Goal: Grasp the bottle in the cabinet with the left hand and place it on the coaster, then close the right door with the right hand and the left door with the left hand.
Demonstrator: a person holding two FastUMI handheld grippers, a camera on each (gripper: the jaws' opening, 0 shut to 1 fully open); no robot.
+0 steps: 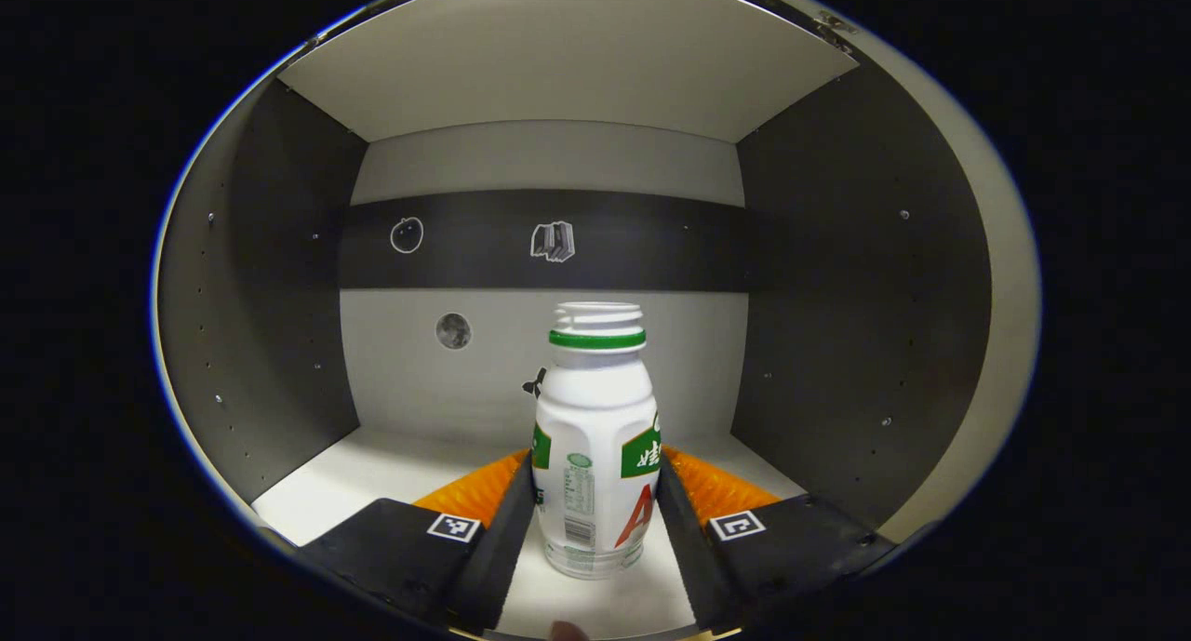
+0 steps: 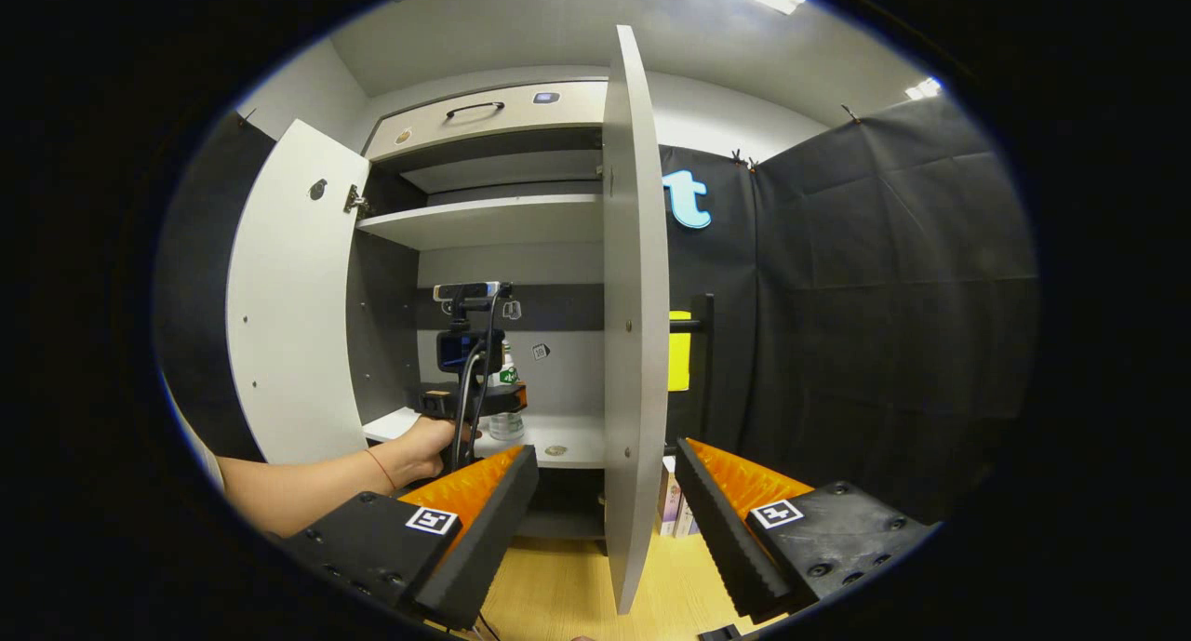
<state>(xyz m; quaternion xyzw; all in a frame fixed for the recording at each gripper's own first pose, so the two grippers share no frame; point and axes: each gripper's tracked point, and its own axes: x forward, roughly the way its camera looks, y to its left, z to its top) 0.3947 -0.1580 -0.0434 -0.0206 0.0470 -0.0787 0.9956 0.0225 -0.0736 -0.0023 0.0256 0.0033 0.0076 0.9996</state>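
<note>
We see the bottle [image 1: 595, 436] standing upright on the white shelf [image 1: 335, 478] inside the cabinet [image 1: 837, 278]. It is white with a green ring under its open neck and green patches on its label. The label has a big red letter A; the small print is too tiny for us to read.

The left tongs [image 1: 595, 492] reach into the cabinet, and the bottle sits right between the two fingers. The fingers [image 1: 507, 520] look like they touch its sides, one on each side, so the tongs seem closed on the bottle.

In the right gripper view, a hand [image 2: 430, 444] with a bare arm holds the left tongs [image 2: 507, 399] out over the shelf. Both doors stand open: the left door [image 2: 293, 306] swung wide, the right door [image 2: 633, 325] edge-on to us.

The right tongs [image 2: 605, 492] are wide open and hold nothing. They hang above the wooden table [image 2: 558, 590], with the right door's edge between their fingers.
</note>
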